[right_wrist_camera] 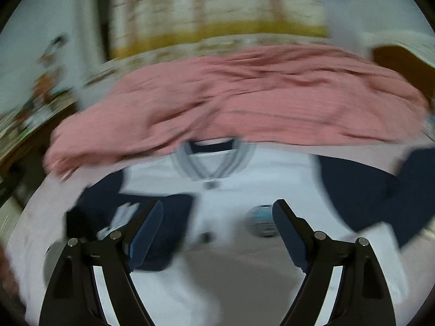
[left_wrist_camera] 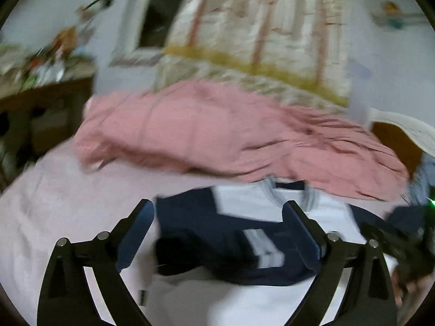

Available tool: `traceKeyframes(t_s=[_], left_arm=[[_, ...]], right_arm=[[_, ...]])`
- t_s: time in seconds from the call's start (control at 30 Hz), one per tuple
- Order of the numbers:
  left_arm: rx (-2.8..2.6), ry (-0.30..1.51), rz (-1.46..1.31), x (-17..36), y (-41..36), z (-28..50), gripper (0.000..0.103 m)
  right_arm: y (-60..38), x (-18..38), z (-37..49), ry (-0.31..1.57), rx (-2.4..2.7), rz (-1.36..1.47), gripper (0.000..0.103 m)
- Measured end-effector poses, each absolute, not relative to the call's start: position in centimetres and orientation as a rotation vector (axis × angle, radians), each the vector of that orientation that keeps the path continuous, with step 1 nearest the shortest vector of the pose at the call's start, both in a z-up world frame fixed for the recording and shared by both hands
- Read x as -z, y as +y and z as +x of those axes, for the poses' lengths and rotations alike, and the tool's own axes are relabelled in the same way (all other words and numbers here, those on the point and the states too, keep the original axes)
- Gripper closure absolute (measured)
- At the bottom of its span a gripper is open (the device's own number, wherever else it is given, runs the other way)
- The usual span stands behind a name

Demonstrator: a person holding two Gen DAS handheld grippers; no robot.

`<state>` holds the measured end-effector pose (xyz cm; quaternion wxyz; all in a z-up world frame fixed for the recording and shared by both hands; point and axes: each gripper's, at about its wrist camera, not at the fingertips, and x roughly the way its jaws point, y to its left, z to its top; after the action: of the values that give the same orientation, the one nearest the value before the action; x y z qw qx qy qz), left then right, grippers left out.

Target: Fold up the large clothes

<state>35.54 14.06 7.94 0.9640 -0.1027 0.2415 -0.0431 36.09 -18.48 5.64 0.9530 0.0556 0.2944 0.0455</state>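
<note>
Navy-padded, your left tongs and right tongs both stand spread, pinching nothing. Between them the white-and-navy shirt lies flat on the bed. At twelve o'clock beyond sits a crumpled pink cloth.

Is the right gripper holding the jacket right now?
No, the right gripper is open above the white-and-navy jacket, nothing between its fingers.

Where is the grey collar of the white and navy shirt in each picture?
Left wrist view: grey collar, right of middle, just under the pink blanket's edge.
Right wrist view: grey collar, centre, a V shape above the button.
Shared landmark: the pink blanket lying just behind the collar.
</note>
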Motion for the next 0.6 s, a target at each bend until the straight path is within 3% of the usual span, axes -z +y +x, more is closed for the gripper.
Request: traceKeyframes(t_s=[0.3, 0.43, 0.5, 0.53, 0.57, 0.6], left_arm=[[0.03, 0.824, -0.469, 5.0, 20.7, 43.1, 0.021], [-0.001, 0.817, -0.401, 5.5, 19.8, 42.6, 0.021], [-0.053, 0.833, -0.303, 5.3, 18.4, 42.8, 0.031], [-0.062, 0.83, -0.285, 5.1, 18.1, 42.7, 0.035], [-0.065, 0.824, -0.279, 5.0, 18.0, 42.6, 0.041], [-0.066, 0.815, -0.279, 4.8, 18.1, 42.5, 0.043]], right_arm=[[-4.8, -2.1, 38.6, 0.736, -0.408, -0.136, 0.022], [-1.6, 0.9, 41.5, 0.86, -0.289, -0.282, 0.023], [-1.4, 2.3, 42.3, 0.915, -0.28, -0.294, 0.028], [-1.6, 2.8, 42.5, 0.929, -0.28, -0.292, 0.037], [-2.0, 3.1, 42.6, 0.921, -0.266, -0.29, 0.056], [-2.5, 3.0, 42.8, 0.907, -0.246, -0.286, 0.067]])
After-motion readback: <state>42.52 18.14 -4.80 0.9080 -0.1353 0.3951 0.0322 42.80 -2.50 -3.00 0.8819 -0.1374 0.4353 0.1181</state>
